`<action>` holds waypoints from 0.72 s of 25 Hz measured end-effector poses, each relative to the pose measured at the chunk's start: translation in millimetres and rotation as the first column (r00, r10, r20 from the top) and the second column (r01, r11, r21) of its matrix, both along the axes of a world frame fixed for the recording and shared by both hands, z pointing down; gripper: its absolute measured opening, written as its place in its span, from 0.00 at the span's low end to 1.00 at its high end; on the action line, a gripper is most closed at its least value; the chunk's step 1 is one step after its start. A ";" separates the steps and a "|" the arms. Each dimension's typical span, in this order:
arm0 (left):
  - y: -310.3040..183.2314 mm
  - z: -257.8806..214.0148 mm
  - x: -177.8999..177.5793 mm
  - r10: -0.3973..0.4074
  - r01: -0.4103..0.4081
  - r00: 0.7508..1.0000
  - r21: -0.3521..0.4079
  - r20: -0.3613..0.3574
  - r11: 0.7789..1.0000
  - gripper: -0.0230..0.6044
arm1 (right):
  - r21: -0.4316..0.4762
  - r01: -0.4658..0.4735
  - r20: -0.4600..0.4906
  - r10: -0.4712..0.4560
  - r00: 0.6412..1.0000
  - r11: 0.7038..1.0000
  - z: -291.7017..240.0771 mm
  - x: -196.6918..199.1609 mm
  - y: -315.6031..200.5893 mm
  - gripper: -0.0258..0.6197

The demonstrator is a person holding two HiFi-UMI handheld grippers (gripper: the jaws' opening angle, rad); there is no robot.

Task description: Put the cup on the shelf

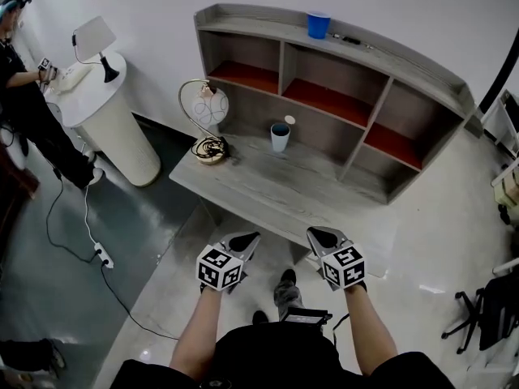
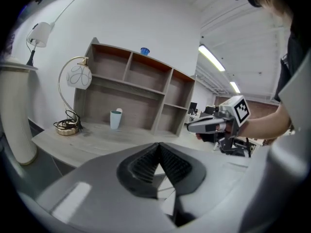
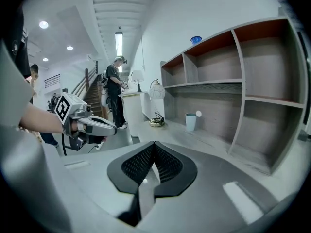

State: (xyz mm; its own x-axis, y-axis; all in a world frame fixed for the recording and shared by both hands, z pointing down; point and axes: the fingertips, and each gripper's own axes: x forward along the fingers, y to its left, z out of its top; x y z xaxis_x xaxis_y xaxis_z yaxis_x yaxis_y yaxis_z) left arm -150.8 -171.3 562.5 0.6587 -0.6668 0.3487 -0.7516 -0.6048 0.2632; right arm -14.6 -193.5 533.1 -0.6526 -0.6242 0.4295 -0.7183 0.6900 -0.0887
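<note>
L gripper [image 1: 250,238], R gripper [image 1: 317,234] closed, empty | forearms [image 1: 199,329] fwd, parallel | cup [image 1: 280,137] on desk [image 1: 268,191], well apart

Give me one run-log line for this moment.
phase: pre-grasp | left claw: shut, empty | right claw: shut, empty | cup: upright on desk, untouched | blue cup: atop shelf

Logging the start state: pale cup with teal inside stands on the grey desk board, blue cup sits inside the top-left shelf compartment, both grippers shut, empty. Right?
No. The blue plastic cup stands on top of the grey wooden shelf unit, not inside a compartment; the head view shows it. The rest holds.
</note>
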 end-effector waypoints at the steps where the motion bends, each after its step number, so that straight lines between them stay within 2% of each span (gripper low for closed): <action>1: 8.7 1.1 0.4 0.004 -0.004 1.000 -0.002 -0.003 1.000 0.04 | 0.001 -0.009 -0.003 0.009 1.000 1.000 -0.2 1.9 9.6 0.06; 9: 51.7 4.3 8.9 0.018 -0.018 1.000 -0.007 -0.024 1.000 0.04 | -0.004 -0.040 -0.019 0.040 0.999 0.999 -3.1 13.0 59.1 0.06; 18: 61.0 6.5 28.7 0.023 -0.024 0.999 -0.028 -0.028 0.999 0.04 | -0.007 -0.022 -0.026 0.022 0.999 1.000 -6.6 25.3 67.9 0.06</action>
